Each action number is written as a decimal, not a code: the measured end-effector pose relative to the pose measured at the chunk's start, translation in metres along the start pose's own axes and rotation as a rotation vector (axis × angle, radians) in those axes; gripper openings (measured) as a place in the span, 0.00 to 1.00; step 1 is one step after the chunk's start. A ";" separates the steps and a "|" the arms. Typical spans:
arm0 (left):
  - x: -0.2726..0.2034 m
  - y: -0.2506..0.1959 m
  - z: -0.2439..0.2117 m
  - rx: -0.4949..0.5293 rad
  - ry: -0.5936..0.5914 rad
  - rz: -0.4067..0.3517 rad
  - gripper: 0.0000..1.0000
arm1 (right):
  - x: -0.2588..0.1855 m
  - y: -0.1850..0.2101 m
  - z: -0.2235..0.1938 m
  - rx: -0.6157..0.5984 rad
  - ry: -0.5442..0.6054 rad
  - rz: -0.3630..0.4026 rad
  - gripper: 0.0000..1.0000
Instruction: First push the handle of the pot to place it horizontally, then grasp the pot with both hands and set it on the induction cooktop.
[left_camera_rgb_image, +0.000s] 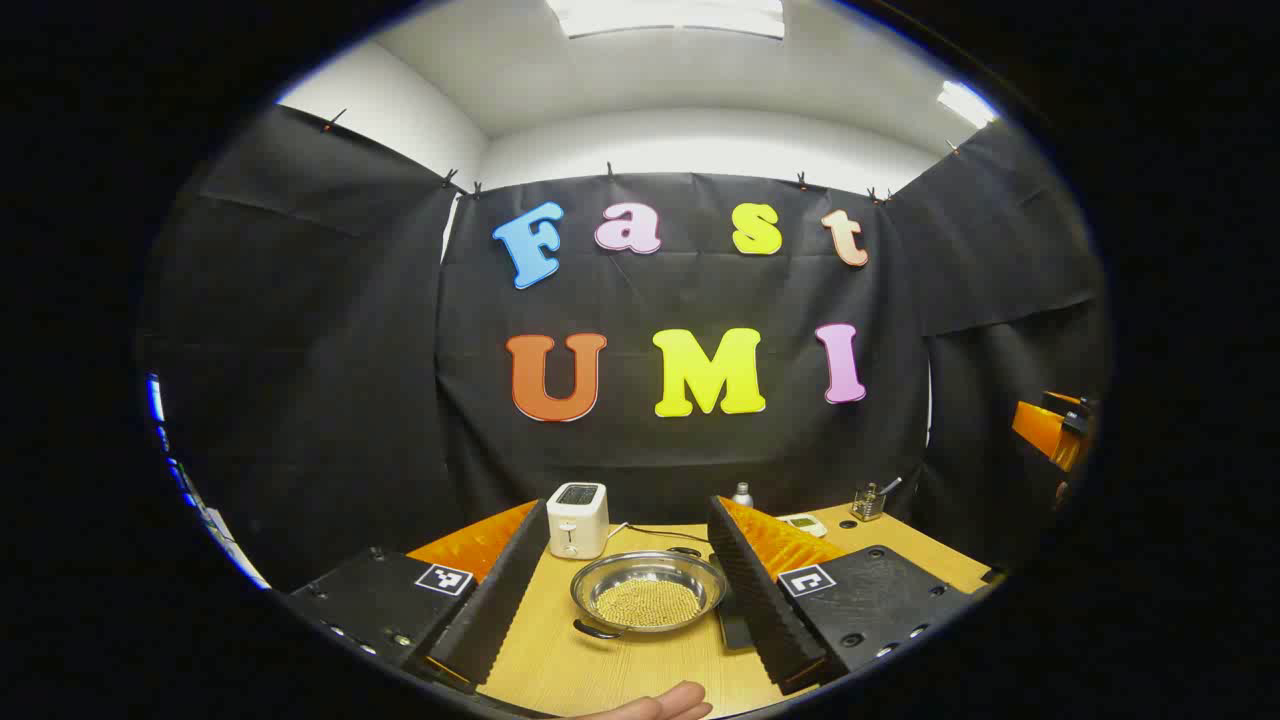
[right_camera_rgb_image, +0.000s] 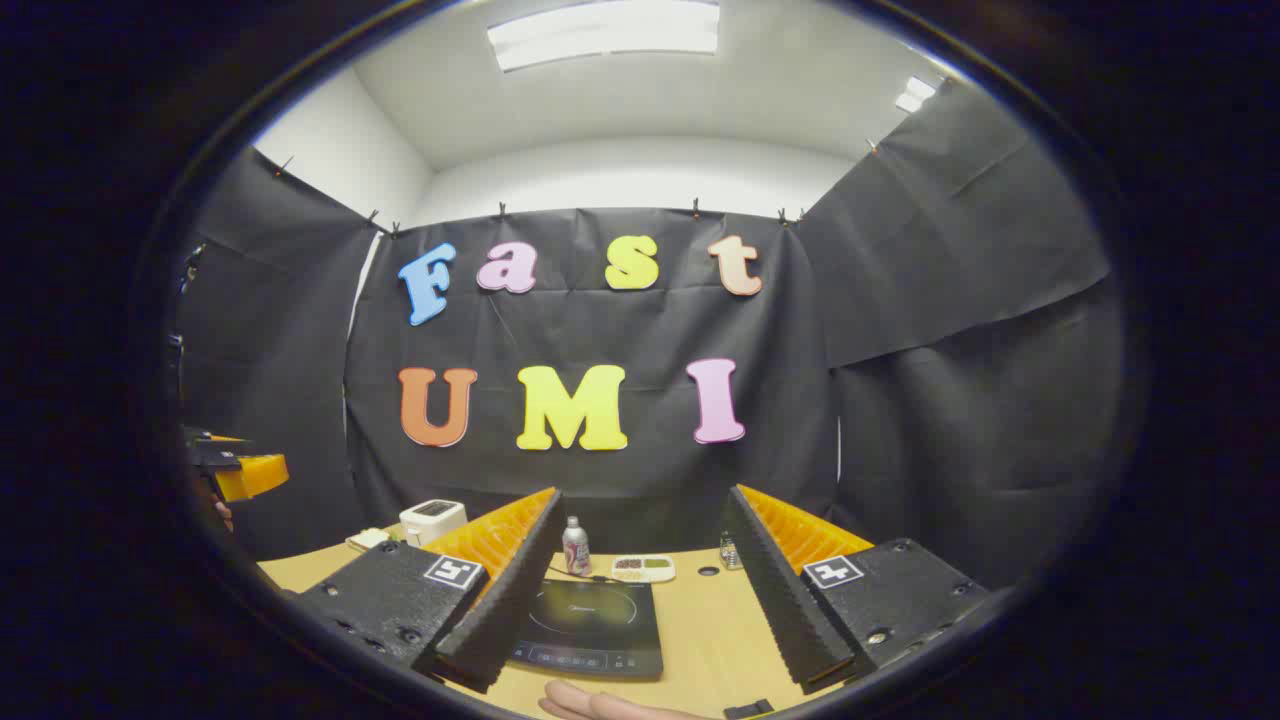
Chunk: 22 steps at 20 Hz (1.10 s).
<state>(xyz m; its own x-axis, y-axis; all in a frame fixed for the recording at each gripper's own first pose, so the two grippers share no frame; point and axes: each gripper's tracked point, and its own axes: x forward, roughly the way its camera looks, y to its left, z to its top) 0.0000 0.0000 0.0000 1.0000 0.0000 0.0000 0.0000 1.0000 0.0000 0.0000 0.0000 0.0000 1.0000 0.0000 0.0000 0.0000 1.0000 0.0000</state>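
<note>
Both grippers' fingers (left_camera_rgb_image: 500, 600) wide apart, empty

**Counting what is sitting on the table**

In the left gripper view, one pot (left_camera_rgb_image: 648, 592) is sitting on the wooden table (left_camera_rgb_image: 560, 660), and two black handles are showing on it. One white toaster (left_camera_rgb_image: 577, 519) is standing behind it, one small bottle (left_camera_rgb_image: 741, 494) is standing farther back, and one holder with utensils (left_camera_rgb_image: 868, 501) is standing to the right.

In the right gripper view, one induction cooktop (right_camera_rgb_image: 590, 626) is lying flat, one bottle (right_camera_rgb_image: 575, 546) is standing behind it, and one divided dish (right_camera_rgb_image: 642, 568) is sitting beside that, with two fillings showing. One toaster (right_camera_rgb_image: 432, 520) is showing here too. Two ceiling lights are glowing in each view.
</note>
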 end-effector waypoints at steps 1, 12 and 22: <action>0.000 -0.002 0.000 0.003 -0.003 -0.004 0.95 | 0.000 0.000 -0.001 0.001 -0.001 0.002 1.00; -0.006 -0.018 0.004 0.016 -0.018 -0.047 0.95 | 0.002 0.000 -0.017 0.028 0.042 0.041 1.00; -0.005 -0.021 -0.003 0.027 -0.003 -0.052 0.95 | -0.001 0.001 -0.018 0.026 0.035 0.048 1.00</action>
<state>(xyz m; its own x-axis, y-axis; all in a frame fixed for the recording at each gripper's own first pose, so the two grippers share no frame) -0.0051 -0.0209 -0.0031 0.9986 -0.0524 0.0024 0.0523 0.9983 0.0275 -0.0011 0.0006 -0.0183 0.9982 0.0487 -0.0342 -0.0478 0.9985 0.0267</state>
